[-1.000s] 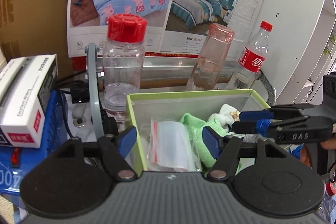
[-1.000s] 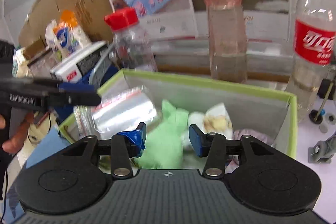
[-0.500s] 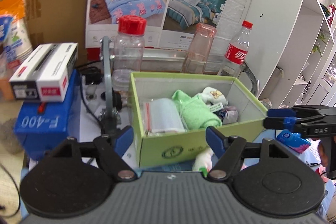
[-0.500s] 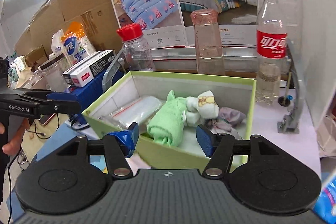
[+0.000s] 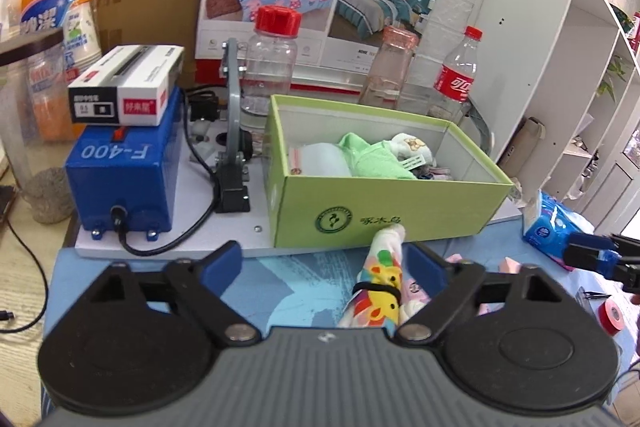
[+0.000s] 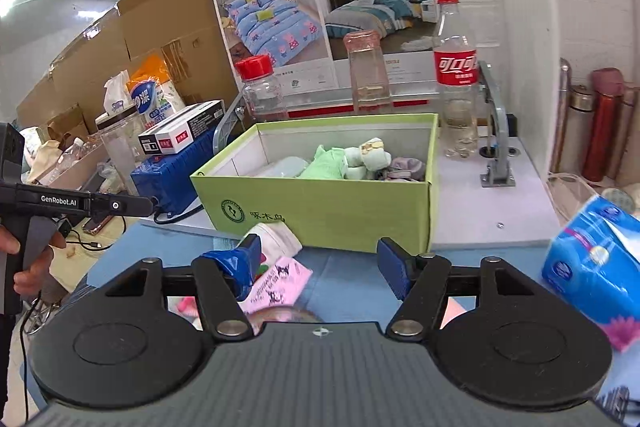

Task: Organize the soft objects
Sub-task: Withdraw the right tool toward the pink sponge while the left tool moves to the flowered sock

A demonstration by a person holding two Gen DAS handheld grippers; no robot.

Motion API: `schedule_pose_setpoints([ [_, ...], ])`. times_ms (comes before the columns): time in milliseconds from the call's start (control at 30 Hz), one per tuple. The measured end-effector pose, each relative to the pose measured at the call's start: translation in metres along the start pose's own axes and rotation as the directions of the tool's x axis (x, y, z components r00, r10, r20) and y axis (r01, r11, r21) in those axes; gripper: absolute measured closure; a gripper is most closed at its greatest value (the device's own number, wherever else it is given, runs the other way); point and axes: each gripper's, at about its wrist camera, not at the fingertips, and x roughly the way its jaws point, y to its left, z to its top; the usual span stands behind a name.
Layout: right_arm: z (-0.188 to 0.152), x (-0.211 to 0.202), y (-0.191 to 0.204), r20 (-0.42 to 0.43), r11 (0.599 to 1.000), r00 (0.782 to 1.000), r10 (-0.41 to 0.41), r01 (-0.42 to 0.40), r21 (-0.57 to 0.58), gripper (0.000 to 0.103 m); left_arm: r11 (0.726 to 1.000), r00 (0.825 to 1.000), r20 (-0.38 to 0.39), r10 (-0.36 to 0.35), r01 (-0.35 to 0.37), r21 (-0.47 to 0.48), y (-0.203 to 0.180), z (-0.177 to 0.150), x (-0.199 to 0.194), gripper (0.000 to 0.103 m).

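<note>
Rolled cloth between opening left hand-held gripper

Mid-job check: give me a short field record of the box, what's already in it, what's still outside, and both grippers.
box: green box, open top
in box: clear zip bag, green cloth, white plush
outside box: colourful rolled cloth on blue mat, tip against the box front; pink packet; blue tissue pack
left gripper: opening, pads not pressing the rolled cloth
right gripper: opening, nothing held
</note>
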Motion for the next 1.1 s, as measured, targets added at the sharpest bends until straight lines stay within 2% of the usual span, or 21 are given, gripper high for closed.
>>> schedule_pose_setpoints([
  [33,-0.004,-0.004,0.001,0.009,1.0,1.0,-0.016,0.016,0.009,0.053,1.0,1.0,0.011,0.019,-0.019,-0.001,0.001,-0.003,-0.001,0.001],
  [133,-0.021,-0.02,0.003,0.056,0.994,0.994,-0.099,0.095,0.061,0.053,0.999,0.998,0.022,0.055,-0.055,-0.004,0.005,-0.014,-0.001,0.001],
  [200,-0.036,-0.031,0.005,0.098,0.979,0.979,-0.178,0.167,0.114,0.053,0.997,0.998,0.001,0.069,-0.069,-0.019,0.008,-0.02,0.003,0.001],
  [300,-0.059,-0.039,0.005,0.11,0.951,0.955,-0.276,0.255,0.174,0.052,0.996,0.996,-0.028,0.082,-0.083,-0.025,0.012,-0.03,0.006,0.001],
  [367,-0.069,-0.044,0.002,0.107,0.941,0.946,-0.306,0.283,0.188,0.052,0.995,0.995,-0.03,0.093,-0.094,-0.038,0.014,-0.037,0.008,0.001],
  [500,-0.078,-0.047,-0.011,0.087,0.93,0.94,-0.329,0.307,0.202,0.052,0.996,0.994,-0.086,0.07,-0.074,-0.045,0.013,-0.038,0.024,0.001],
  [600,-0.082,-0.042,-0.024,0.062,0.913,0.932,-0.356,0.333,0.234,0.052,1.0,0.989,-0.148,0.009,-0.013,-0.027,0.0,-0.028,0.044,0.001],
  [667,-0.085,-0.038,-0.03,0.052,0.904,0.929,-0.367,0.342,0.258,0.052,0.999,0.98,-0.193,-0.051,0.048,-0.018,-0.007,-0.019,0.061,0.001],
  [767,-0.089,-0.036,-0.035,0.045,0.903,0.934,-0.355,0.33,0.275,0.052,0.995,0.964,-0.246,-0.1,0.098,-0.022,-0.018,-0.008,0.087,0.001],
  [1000,-0.092,-0.037,-0.042,0.04,0.894,0.93,-0.366,0.34,0.291,0.052,0.997,0.927,-0.368,-0.067,0.076,0.01,-0.024,-0.01,0.133,0.001],
  [1100,-0.092,-0.038,-0.044,0.045,0.893,0.931,-0.363,0.334,0.301,0.052,0.999,0.935,-0.355,0.009,0.006,0.04,-0.015,-0.016,0.13,0.001],
])
